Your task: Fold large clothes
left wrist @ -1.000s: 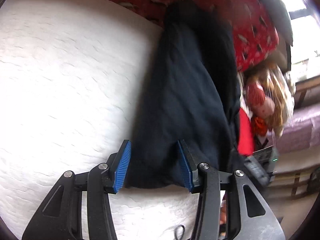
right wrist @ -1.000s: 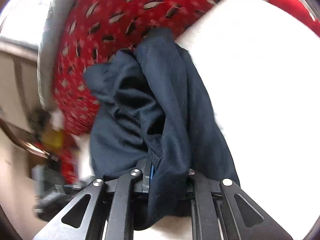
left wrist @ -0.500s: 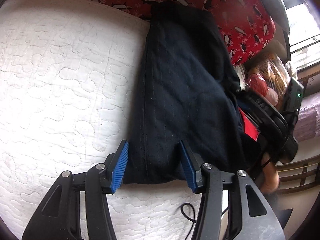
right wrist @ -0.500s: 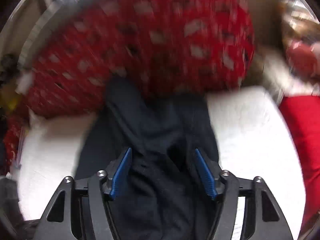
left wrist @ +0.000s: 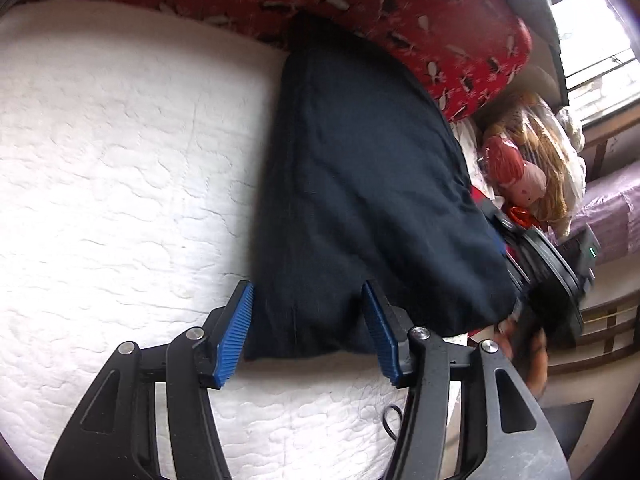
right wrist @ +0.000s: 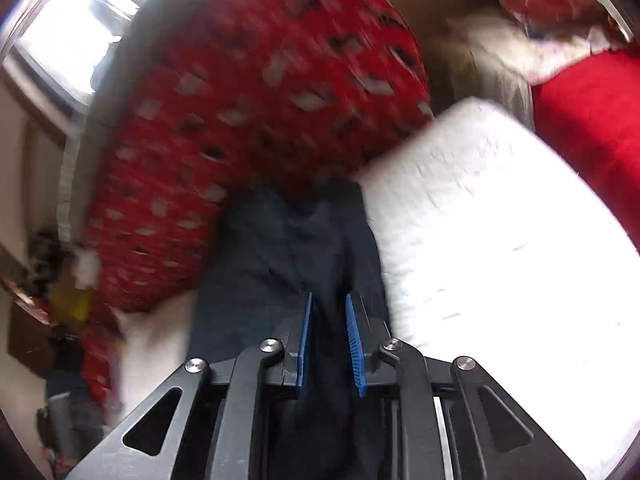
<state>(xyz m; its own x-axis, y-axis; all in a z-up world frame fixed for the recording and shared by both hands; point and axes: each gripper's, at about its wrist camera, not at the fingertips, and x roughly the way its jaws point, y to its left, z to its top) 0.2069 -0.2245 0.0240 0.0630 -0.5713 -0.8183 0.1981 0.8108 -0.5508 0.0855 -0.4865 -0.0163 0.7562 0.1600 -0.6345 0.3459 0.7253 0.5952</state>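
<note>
A dark navy garment (left wrist: 360,184) lies folded lengthwise on the white quilted mattress (left wrist: 120,160), its far end against a red patterned cushion (left wrist: 400,8). My left gripper (left wrist: 308,332) straddles the garment's near end. Its jaws are opening, and the blue pads stand wide at the cloth's sides. In the right wrist view my right gripper (right wrist: 326,344) has narrow jaws, easing open, with a fold of the garment (right wrist: 280,256) pinched between its pads. Its black body (left wrist: 552,272) shows at the garment's lifted right corner, with a hand (left wrist: 528,352) below.
The red cushion (right wrist: 260,100) blocks the mattress's far side. A doll in plastic wrap (left wrist: 520,172) and a red cloth (right wrist: 592,128) lie off the bed's edge. A thin black cable (left wrist: 390,420) loops on the mattress (right wrist: 500,240) near my left gripper.
My left pads have spread a little wider around the garment's end. The right gripper let go, stood wide over the cloth half a second ago, and now has its pads close around a fold.
</note>
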